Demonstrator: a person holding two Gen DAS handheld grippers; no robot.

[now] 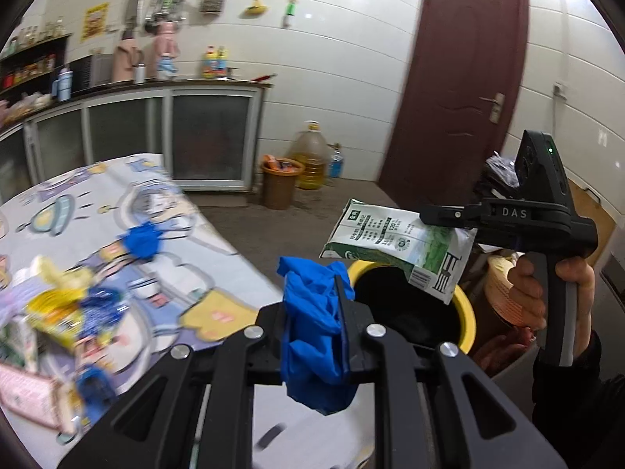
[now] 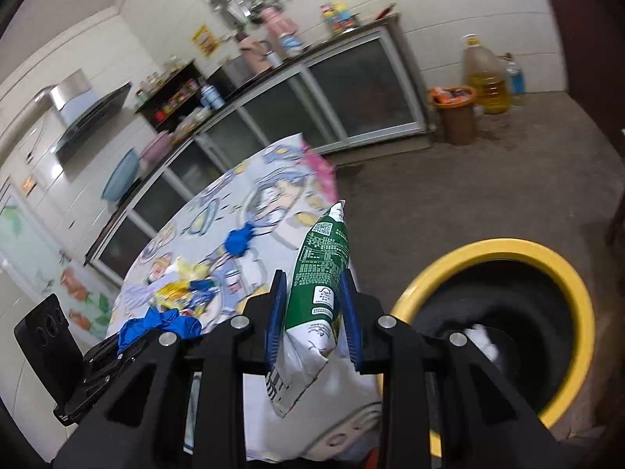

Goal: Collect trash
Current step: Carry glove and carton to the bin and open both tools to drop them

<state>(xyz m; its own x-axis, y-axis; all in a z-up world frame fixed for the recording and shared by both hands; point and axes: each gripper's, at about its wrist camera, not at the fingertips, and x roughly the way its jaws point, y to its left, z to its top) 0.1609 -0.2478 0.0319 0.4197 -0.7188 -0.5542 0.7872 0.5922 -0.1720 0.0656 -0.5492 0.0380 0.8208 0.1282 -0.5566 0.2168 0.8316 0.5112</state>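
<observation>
Litter [image 1: 66, 305] stays heaped on the patterned tablecloth [image 1: 218, 242] left of both fingers, while the left gripper [image 1: 312, 312] clamps a blue glove [image 1: 312, 336] and the right gripper [image 2: 312, 312] clamps a green-and-white milk pouch [image 2: 320, 273] beside the yellow-rimmed bin [image 2: 508, 246].

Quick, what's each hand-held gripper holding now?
Left hand-held gripper: closed on the blue glove.
Right hand-held gripper: closed on the green milk pouch.

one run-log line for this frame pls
left claw: shut on blue glove | right claw: shut on green-white pouch | both beside yellow-rimmed bin | more trash on table
</observation>
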